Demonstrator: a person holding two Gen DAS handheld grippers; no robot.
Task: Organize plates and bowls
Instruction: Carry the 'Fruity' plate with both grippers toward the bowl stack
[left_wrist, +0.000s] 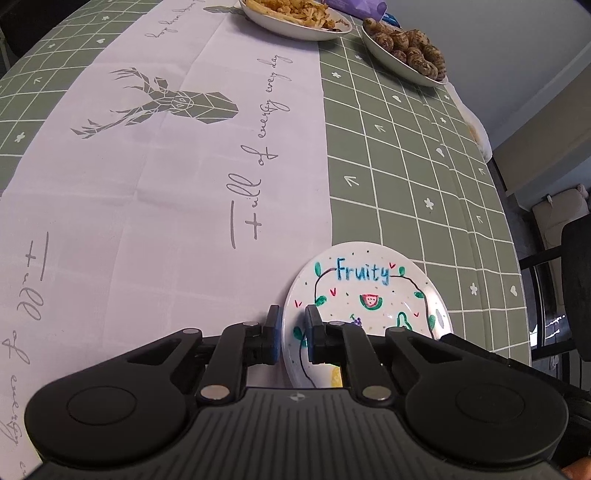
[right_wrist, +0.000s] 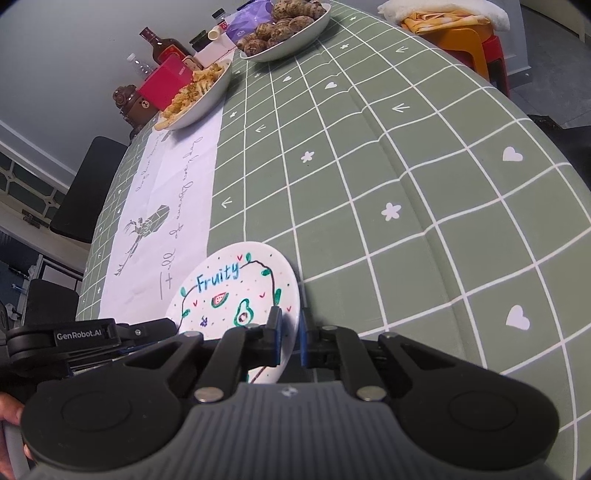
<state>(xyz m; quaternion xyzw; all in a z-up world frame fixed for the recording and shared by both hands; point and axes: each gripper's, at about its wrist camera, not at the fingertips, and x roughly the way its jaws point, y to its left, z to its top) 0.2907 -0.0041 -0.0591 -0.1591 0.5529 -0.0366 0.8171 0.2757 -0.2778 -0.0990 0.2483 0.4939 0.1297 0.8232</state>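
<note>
The left gripper (left_wrist: 291, 334) grips the left rim of the plate (left_wrist: 364, 299) between closed fingers; the right gripper (right_wrist: 290, 338) clamps the opposite rim likewise. The plate lies on the counter (right_wrist: 406, 177), just ahead of both. Uneven lifting may tilt or twist it loose. Beyond the fingers, well apart, stand two full dishes (right_wrist: 207, 94); a forward slide risks collision.

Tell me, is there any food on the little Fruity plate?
No, the Fruity plate carries only painted fruit pictures; the real food sits in two far bowls.
</note>
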